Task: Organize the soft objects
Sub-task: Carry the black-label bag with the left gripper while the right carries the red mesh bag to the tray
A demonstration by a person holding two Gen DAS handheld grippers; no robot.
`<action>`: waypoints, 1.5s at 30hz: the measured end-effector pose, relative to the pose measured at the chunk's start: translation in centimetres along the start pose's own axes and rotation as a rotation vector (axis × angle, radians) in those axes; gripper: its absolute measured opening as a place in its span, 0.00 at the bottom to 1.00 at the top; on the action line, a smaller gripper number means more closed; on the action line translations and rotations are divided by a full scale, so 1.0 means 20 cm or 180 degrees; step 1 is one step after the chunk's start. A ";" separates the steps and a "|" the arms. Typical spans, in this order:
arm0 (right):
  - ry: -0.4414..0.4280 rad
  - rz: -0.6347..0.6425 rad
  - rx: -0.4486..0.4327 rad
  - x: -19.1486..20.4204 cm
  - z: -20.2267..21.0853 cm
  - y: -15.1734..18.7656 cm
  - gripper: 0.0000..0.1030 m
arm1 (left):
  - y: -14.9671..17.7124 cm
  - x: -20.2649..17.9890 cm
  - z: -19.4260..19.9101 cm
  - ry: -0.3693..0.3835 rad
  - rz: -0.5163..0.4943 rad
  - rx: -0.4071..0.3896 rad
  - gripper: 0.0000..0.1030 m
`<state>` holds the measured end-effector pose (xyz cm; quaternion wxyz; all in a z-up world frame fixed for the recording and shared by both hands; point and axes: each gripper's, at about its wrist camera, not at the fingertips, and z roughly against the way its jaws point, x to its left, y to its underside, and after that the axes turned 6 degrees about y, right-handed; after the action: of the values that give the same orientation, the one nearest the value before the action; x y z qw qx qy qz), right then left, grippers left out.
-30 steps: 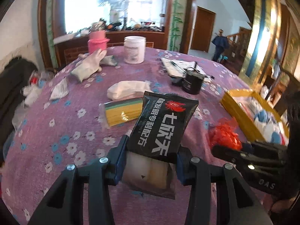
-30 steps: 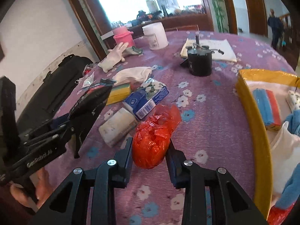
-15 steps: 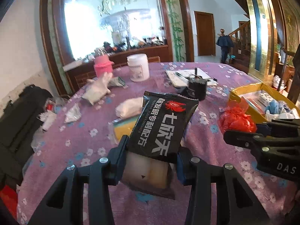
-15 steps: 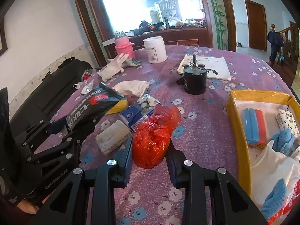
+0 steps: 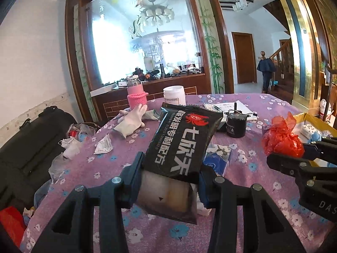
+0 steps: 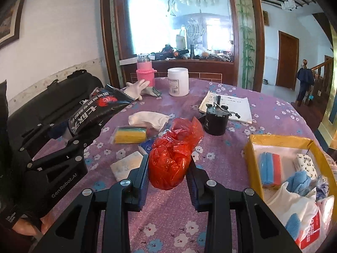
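Both grippers have risen since a second ago, so the table (image 6: 210, 210) lies lower in each view: the left gripper (image 5: 169, 181) is clamped on the near end of the black packet (image 5: 181, 145), the right gripper (image 6: 167, 172) squeezes the red bag (image 6: 172, 158) across its middle. Each load hangs clear above the table, left of the yellow box (image 6: 250, 147). They look light and crushable (the slick packet may droop or slip), so a firm hold suits.

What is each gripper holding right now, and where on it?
Left gripper pinches the black packet by its lower end. Right gripper clamps the red plastic bag across its bulging lower body.
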<state>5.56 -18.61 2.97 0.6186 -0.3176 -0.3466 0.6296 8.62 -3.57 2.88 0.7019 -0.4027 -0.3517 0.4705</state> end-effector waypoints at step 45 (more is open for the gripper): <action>0.0772 -0.1374 0.0287 -1.22 0.63 0.54 0.35 | 0.02 -1.38 0.19 0.1891 -0.0359 0.1077 0.43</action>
<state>-10.02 -43.53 0.32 0.7893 -0.2816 -0.3011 0.4550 -3.38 -28.60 0.89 0.8554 -0.3800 -0.0707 0.3448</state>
